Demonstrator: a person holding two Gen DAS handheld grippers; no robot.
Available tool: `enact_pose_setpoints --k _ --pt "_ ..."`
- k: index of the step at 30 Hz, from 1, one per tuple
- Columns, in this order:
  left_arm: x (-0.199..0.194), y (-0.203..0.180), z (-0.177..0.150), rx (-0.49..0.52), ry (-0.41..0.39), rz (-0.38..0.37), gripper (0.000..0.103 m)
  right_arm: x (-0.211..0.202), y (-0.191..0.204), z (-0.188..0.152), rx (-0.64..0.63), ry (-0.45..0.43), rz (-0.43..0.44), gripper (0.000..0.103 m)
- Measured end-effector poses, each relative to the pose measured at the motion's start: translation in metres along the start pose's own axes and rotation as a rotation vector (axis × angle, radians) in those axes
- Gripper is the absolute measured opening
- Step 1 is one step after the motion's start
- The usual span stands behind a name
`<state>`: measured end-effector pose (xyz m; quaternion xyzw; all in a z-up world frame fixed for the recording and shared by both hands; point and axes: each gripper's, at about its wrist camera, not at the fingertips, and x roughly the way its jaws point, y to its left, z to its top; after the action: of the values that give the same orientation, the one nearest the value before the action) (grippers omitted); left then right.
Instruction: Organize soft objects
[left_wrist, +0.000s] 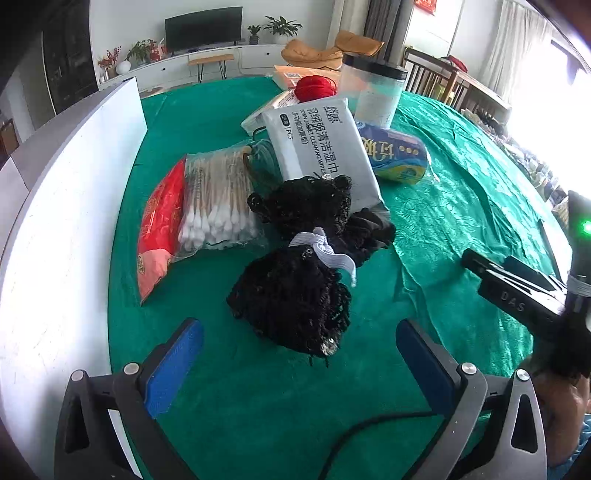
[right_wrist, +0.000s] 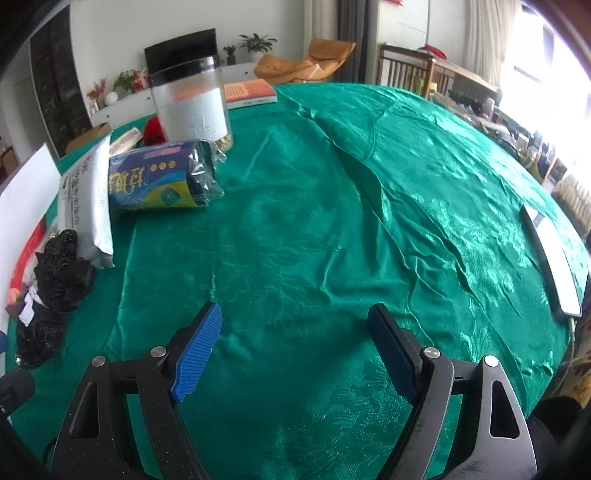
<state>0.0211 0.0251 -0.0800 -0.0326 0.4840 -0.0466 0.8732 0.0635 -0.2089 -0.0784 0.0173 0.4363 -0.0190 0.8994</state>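
A black curly bundle (left_wrist: 295, 295) tied with a pale band (left_wrist: 325, 251) lies on the green cloth just beyond my left gripper (left_wrist: 299, 343), which is open with nothing between its blue pads. Behind the bundle sit a bag of cotton swabs (left_wrist: 218, 199), a red packet (left_wrist: 159, 225), a grey wipes pack (left_wrist: 317, 147) and a blue roll pack (left_wrist: 399, 155). My right gripper (right_wrist: 295, 325) hangs open over bare cloth; the black bundle (right_wrist: 51, 291), the wipes pack (right_wrist: 85, 199) and the blue roll pack (right_wrist: 159, 181) lie far to its left.
A clear jar with a black lid (right_wrist: 192, 103) and a red yarn ball (left_wrist: 314, 88) stand at the back. A white board (left_wrist: 66, 206) lines the left edge of the table. A white flat device (right_wrist: 554, 266) lies at the right edge. An orange book (right_wrist: 251, 92) is at the far side.
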Motion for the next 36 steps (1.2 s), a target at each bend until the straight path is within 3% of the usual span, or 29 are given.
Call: enact_pose_setpoints --k 5,10,23,36 --pt "0.021 0.004 -0.005 0.000 0.039 0.019 0.103 0.003 -0.003 0.000 0.004 -0.003 -0.019 0.086" --pt "0.026 0.001 -0.004 0.067 0.022 0.066 0.103 0.004 -0.003 -0.002 0.002 -0.003 -0.014 0.089" --pt "0.028 0.010 -0.003 0.060 -0.062 0.068 0.103 0.004 -0.001 -0.003 0.002 -0.003 -0.014 0.091" --pt "0.029 0.010 -0.004 0.052 -0.071 0.075 0.103 0.004 -0.001 -0.003 0.002 -0.003 -0.014 0.091"
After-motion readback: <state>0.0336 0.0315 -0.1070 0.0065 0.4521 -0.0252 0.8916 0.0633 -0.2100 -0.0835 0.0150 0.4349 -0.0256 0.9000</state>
